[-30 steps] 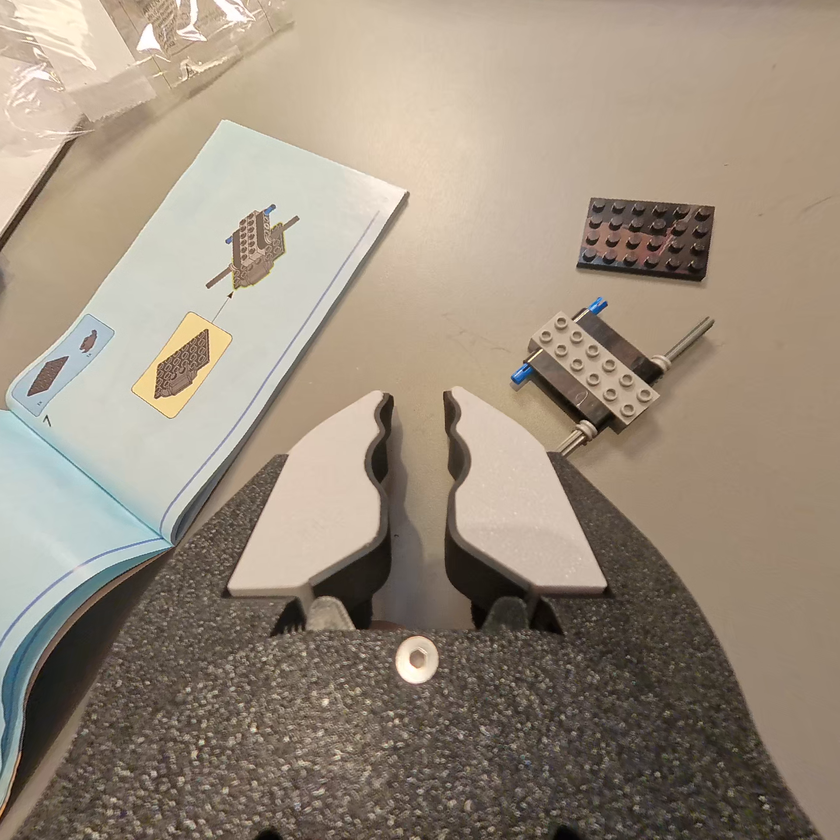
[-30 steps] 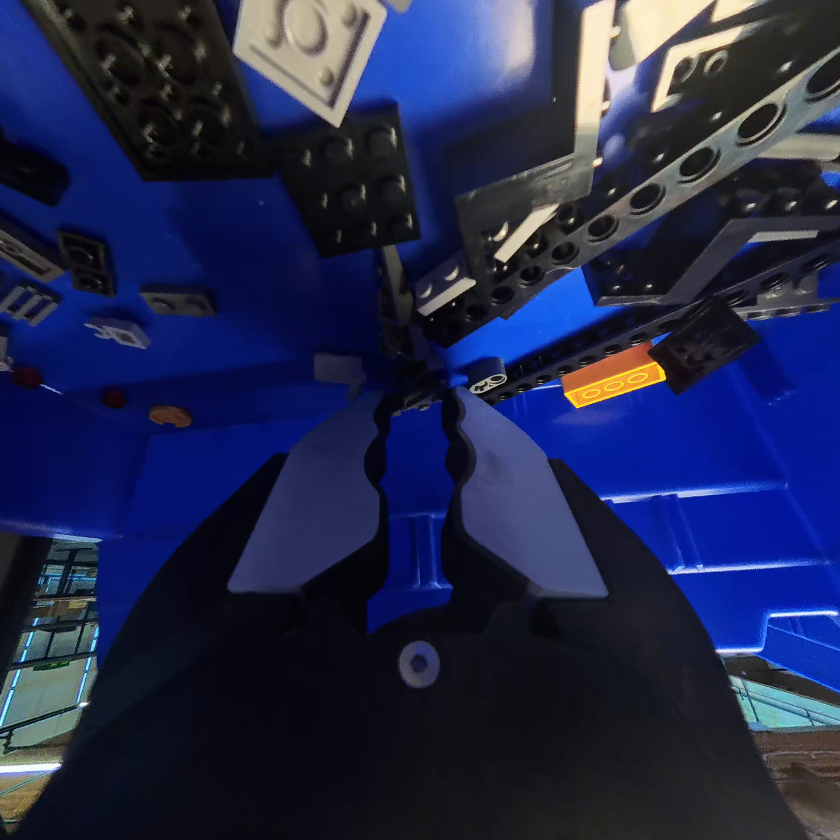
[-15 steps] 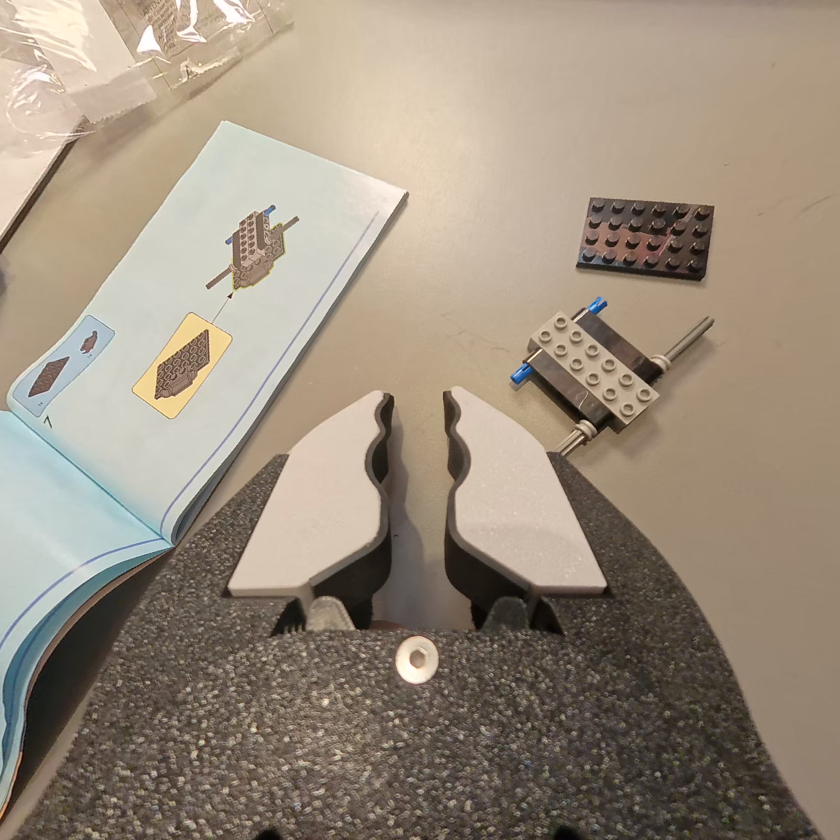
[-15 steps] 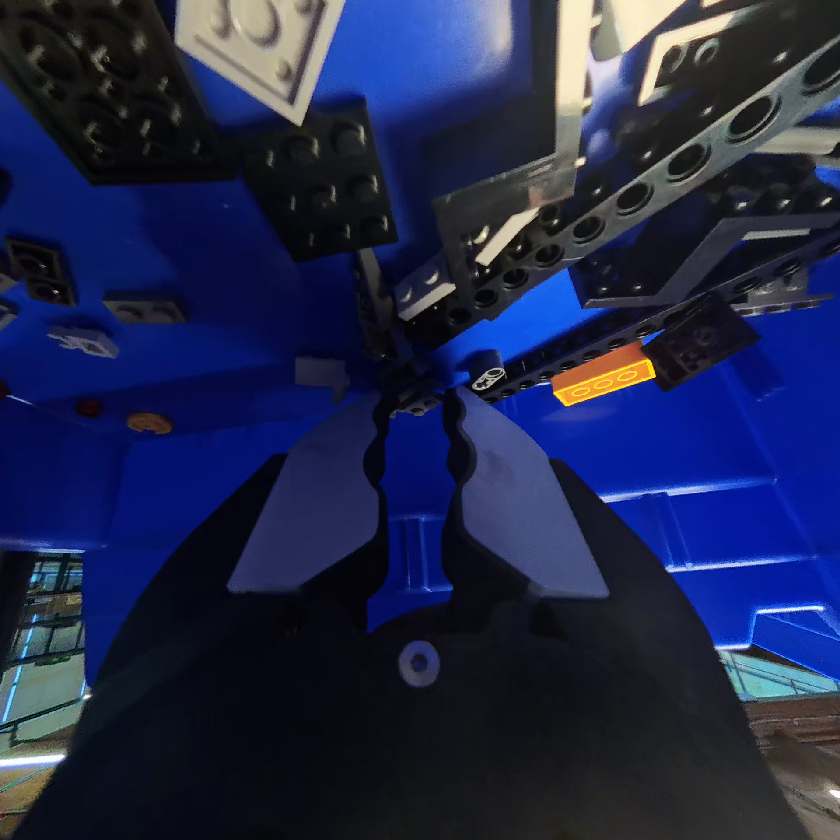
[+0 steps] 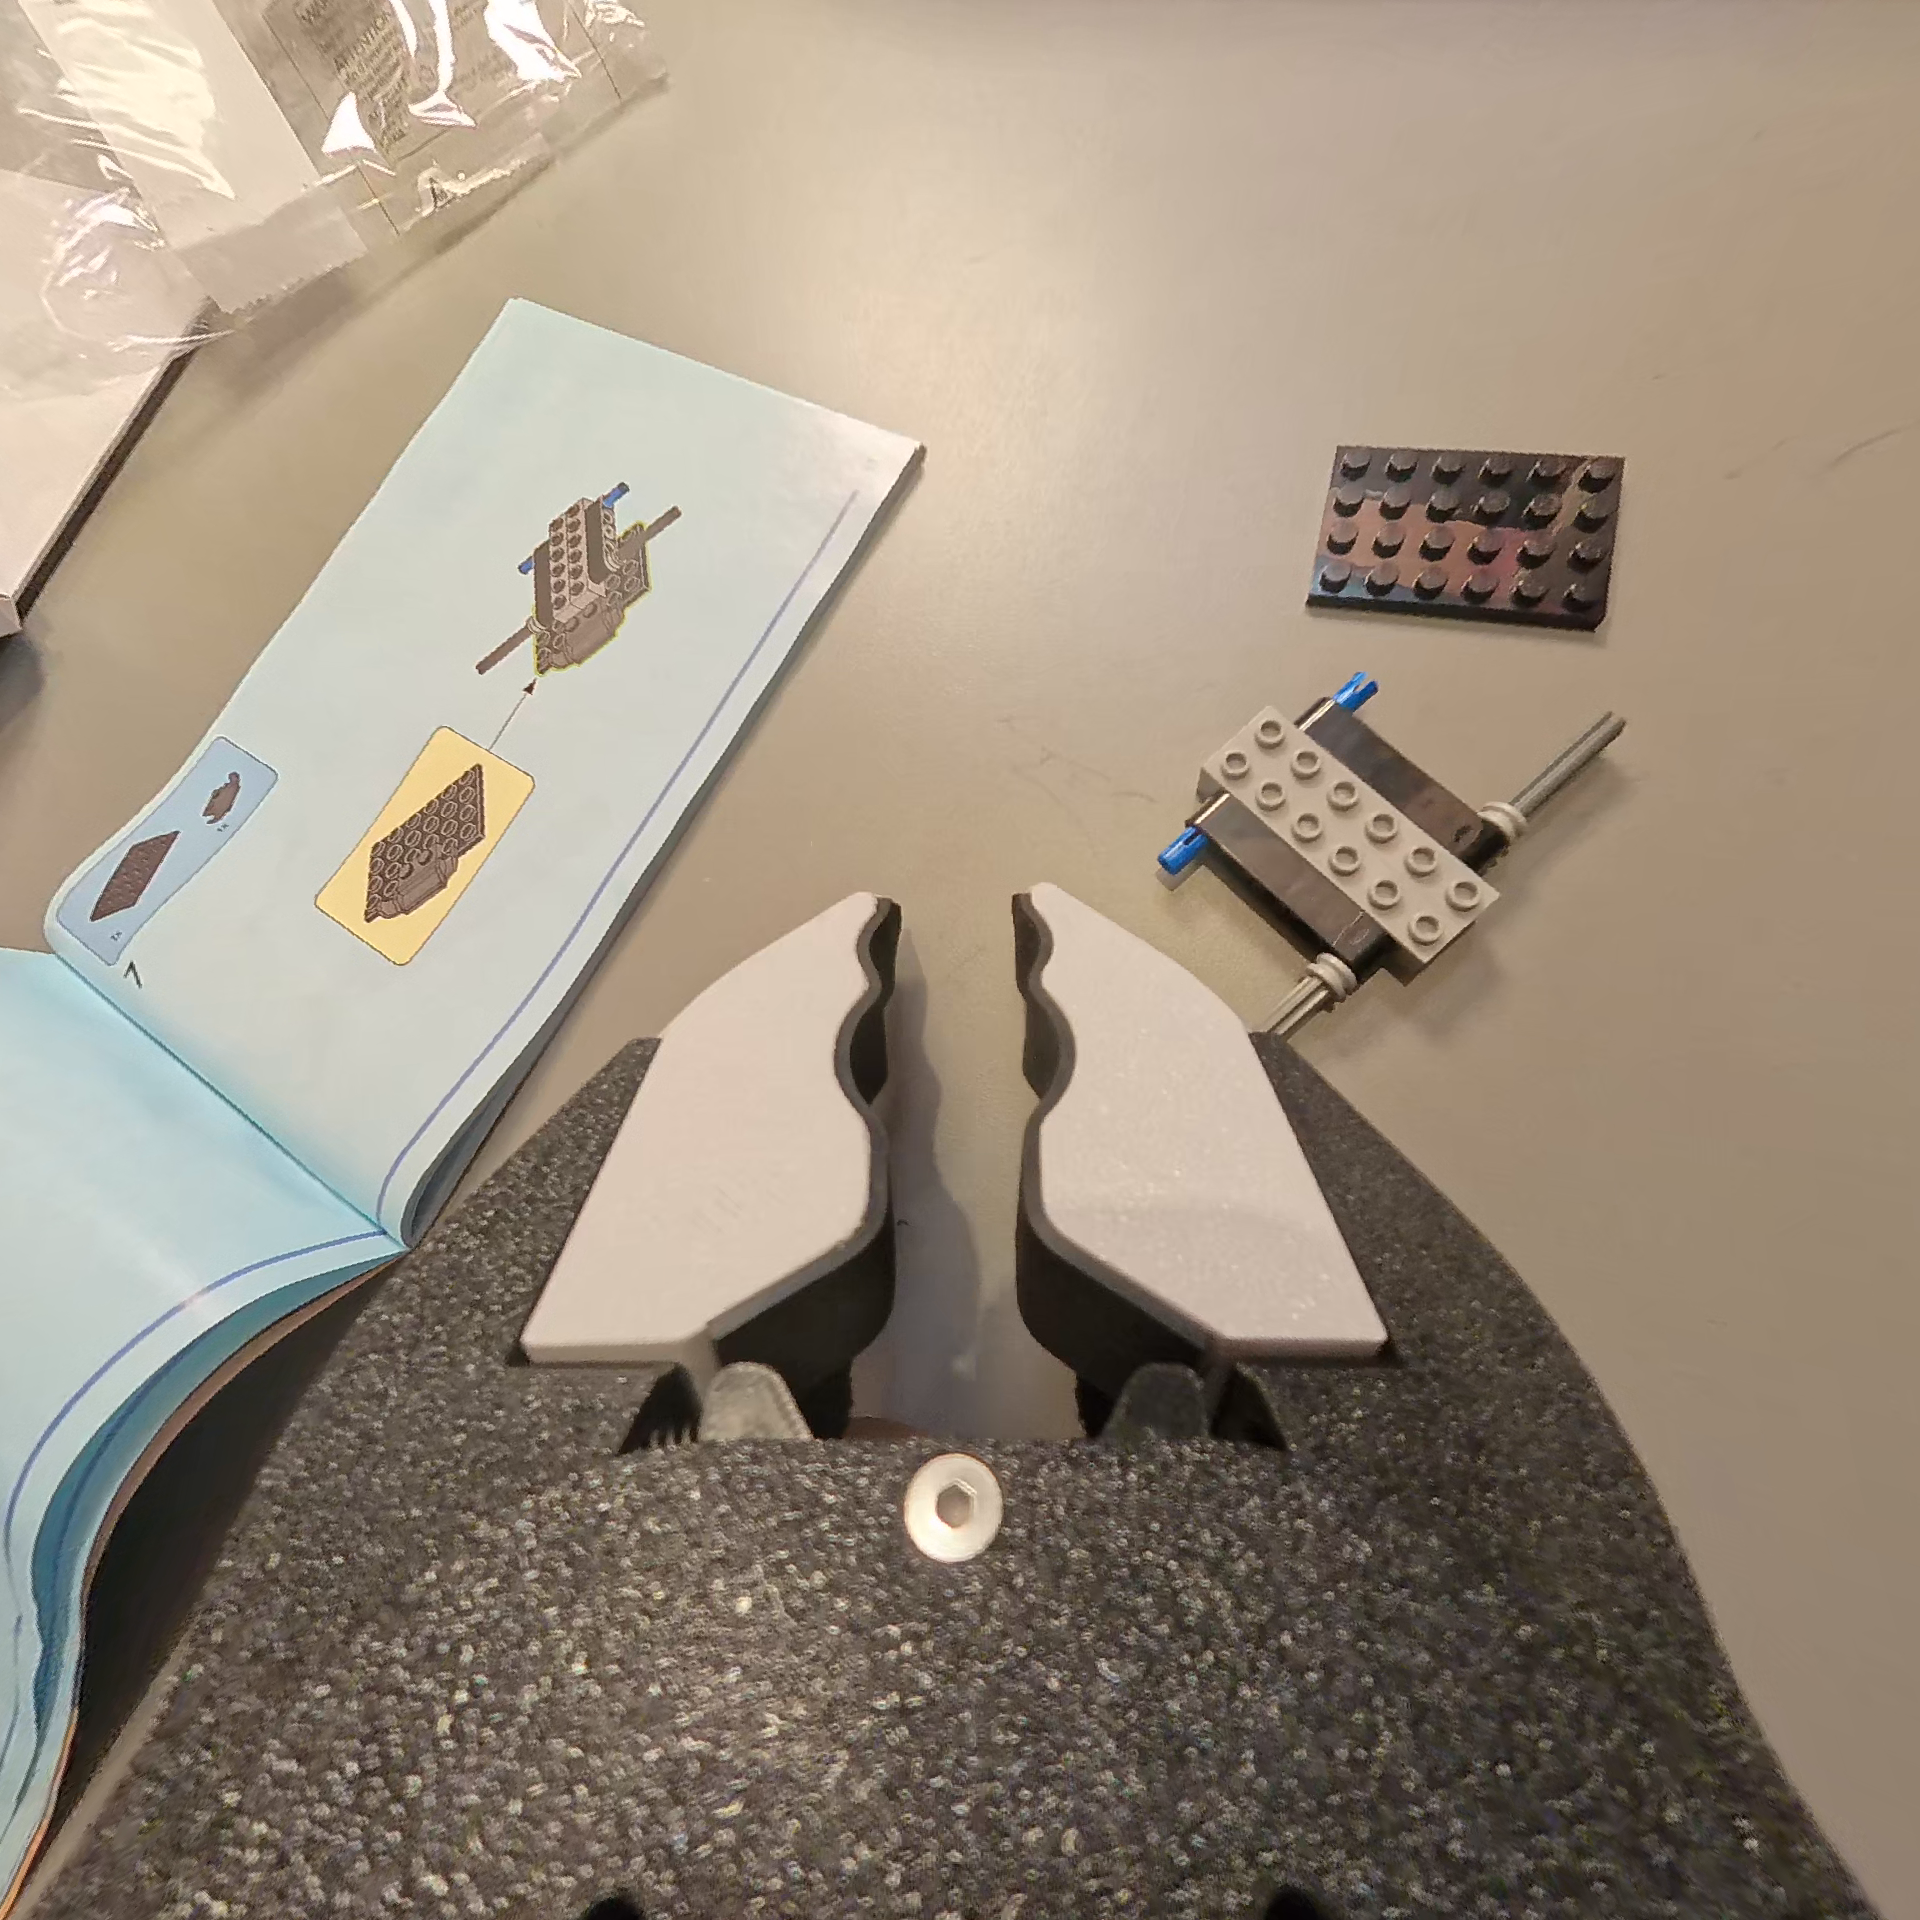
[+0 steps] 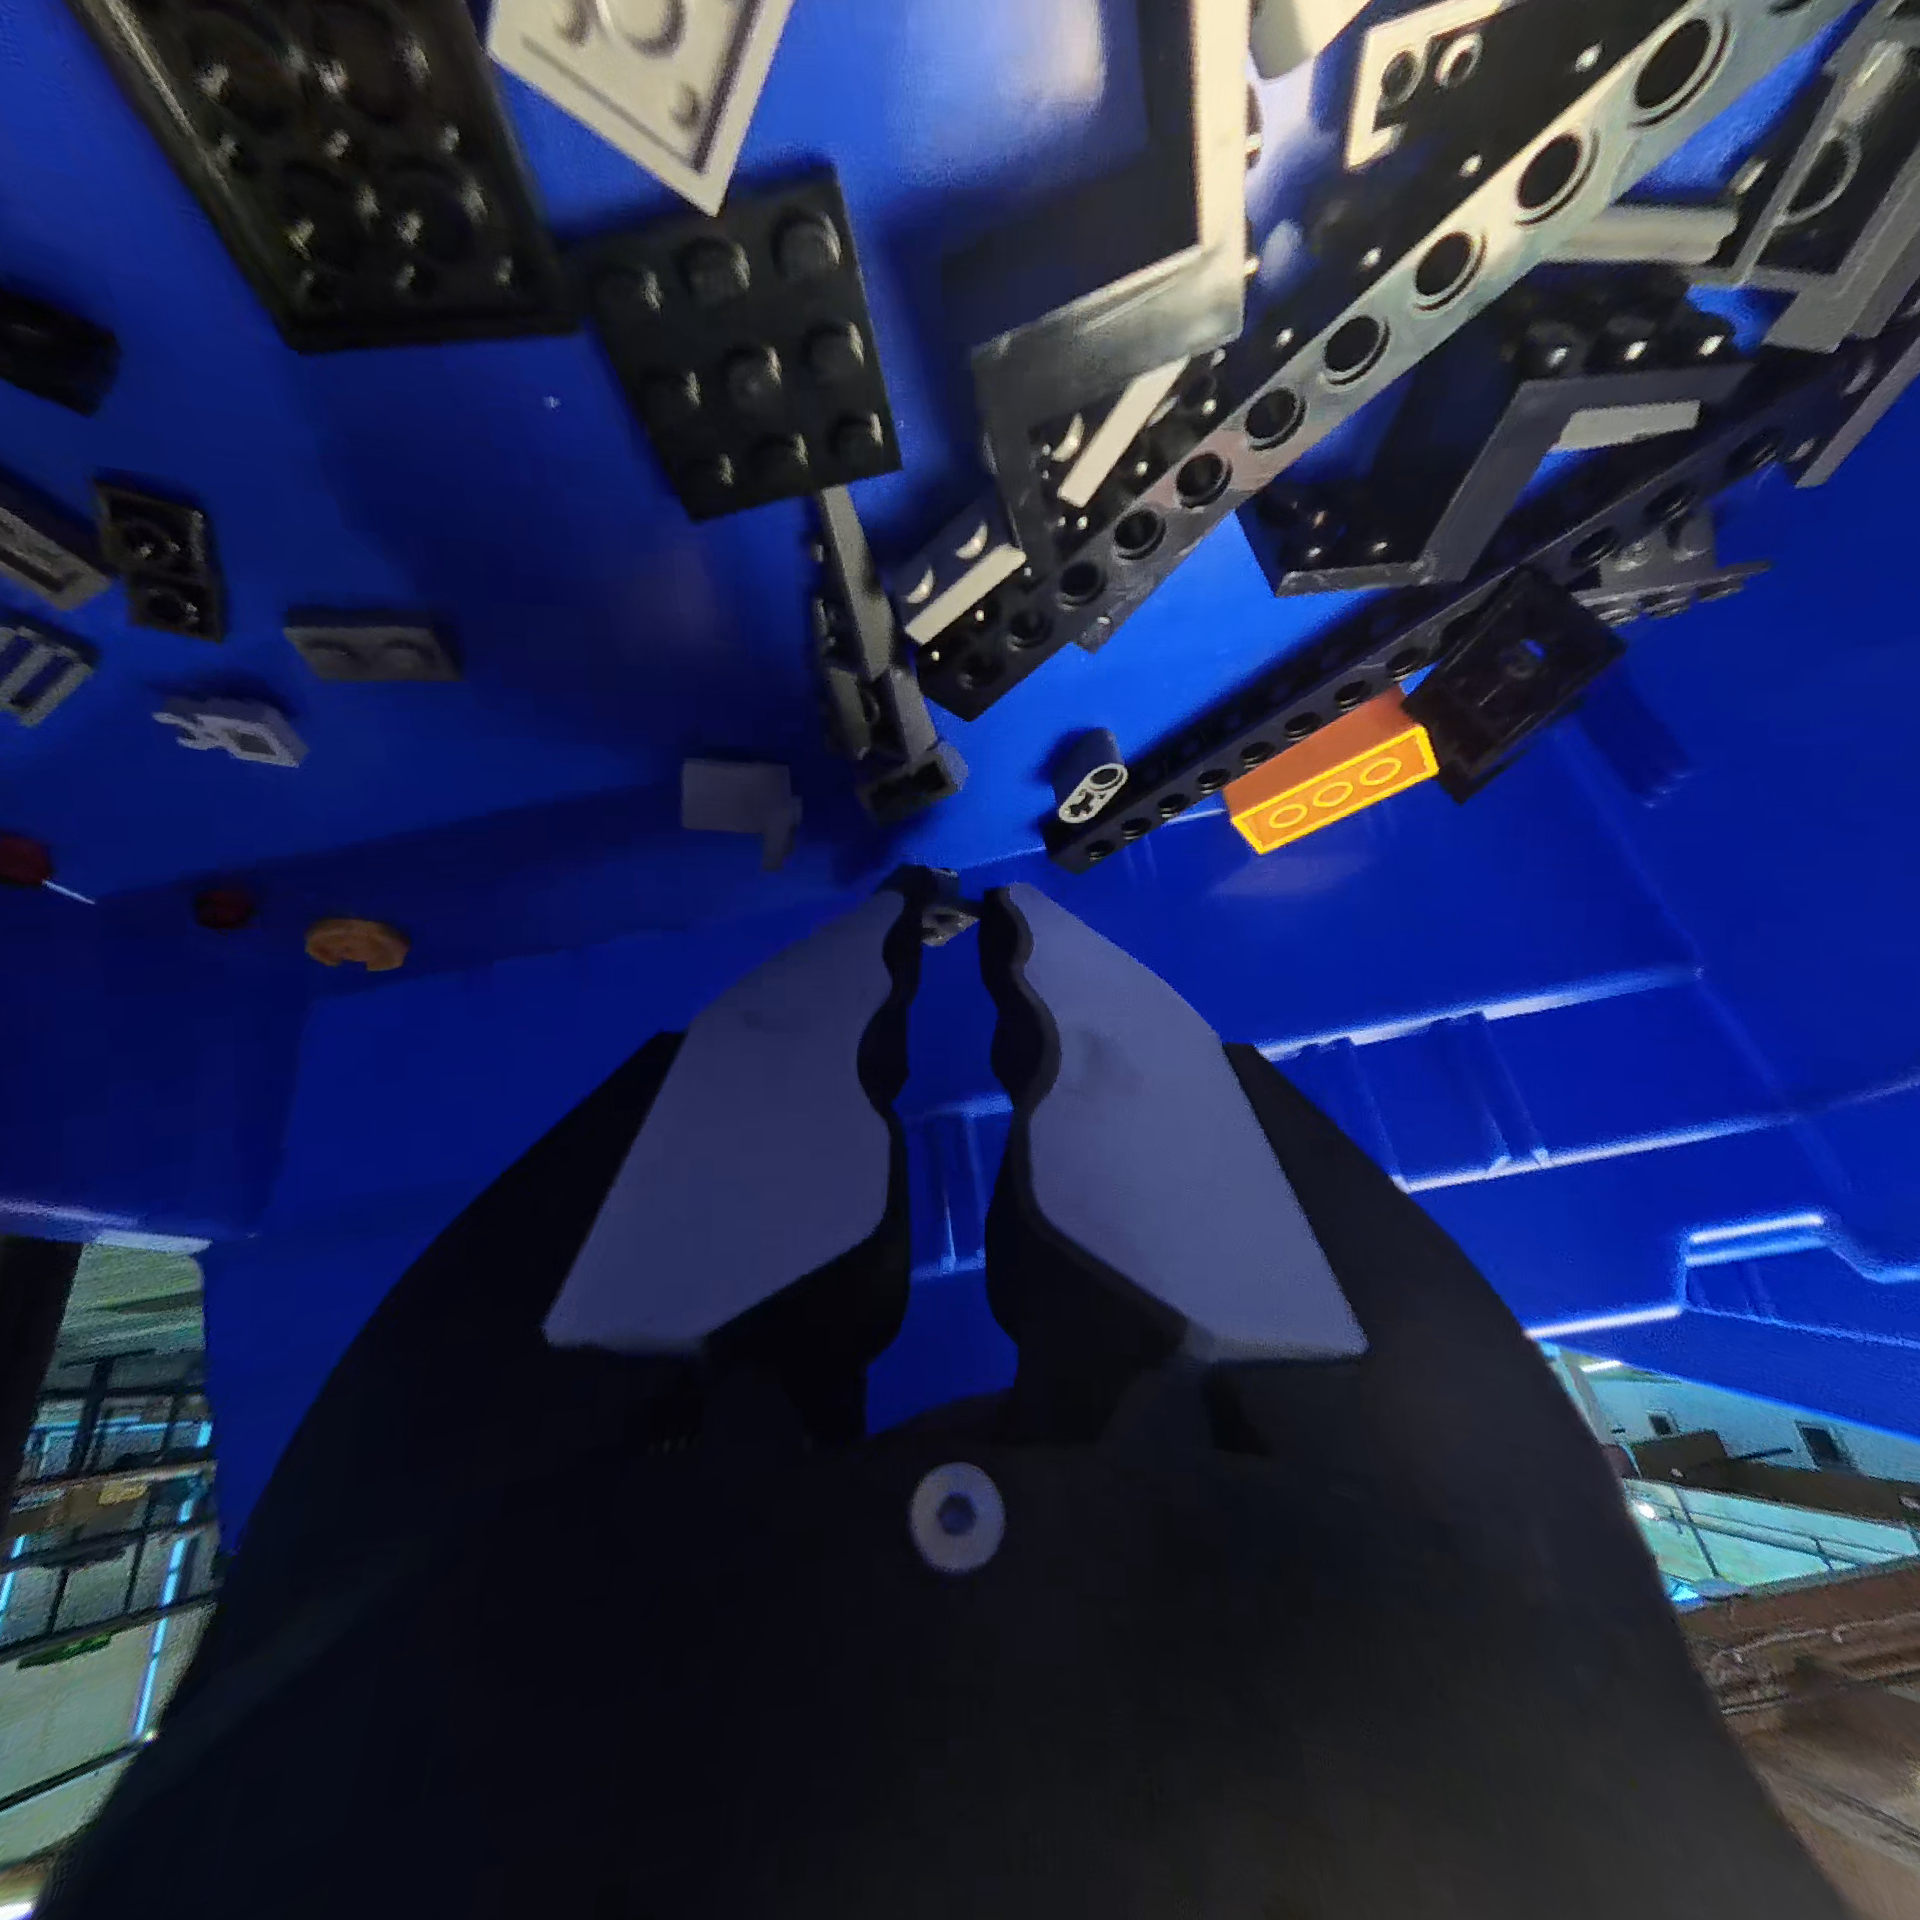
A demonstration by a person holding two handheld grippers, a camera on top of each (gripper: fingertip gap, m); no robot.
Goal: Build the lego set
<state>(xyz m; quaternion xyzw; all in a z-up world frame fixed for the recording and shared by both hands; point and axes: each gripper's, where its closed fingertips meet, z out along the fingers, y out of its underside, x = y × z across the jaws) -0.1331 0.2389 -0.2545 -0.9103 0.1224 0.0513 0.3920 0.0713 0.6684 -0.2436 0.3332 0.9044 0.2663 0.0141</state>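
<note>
My left gripper [image 5: 956, 914] is open and empty, low over the grey table [image 5: 1143, 260]. A small assembly [image 5: 1351, 852] with a grey studded plate, black body, blue pins and grey axles lies just right of its fingertips. A black studded plate [image 5: 1465, 540] lies beyond it. My right gripper [image 6: 948, 914] is inside a blue bin [image 6: 1455, 1039] and is shut on a small dark grey piece [image 6: 935, 916] at its fingertips, a little back from the pile of loose bricks.
An open light-blue instruction booklet [image 5: 416, 831] lies left of my left gripper, with clear plastic bags [image 5: 312, 104] at the far left. In the bin are a long black beam with holes [image 6: 1226, 774], an orange brick [image 6: 1330, 790], a black square plate [image 6: 748, 343] and several small pieces. Spacing between my two grippers at the tips: around 50 cm. The black studded plate [image 5: 1465, 540] is closer to my left gripper, around 10 cm from its tips; the right tips are 40 cm off.
My right jaws have narrowed onto the small dark piece and drawn back from the pile with it. My left gripper and the table things have not moved.
</note>
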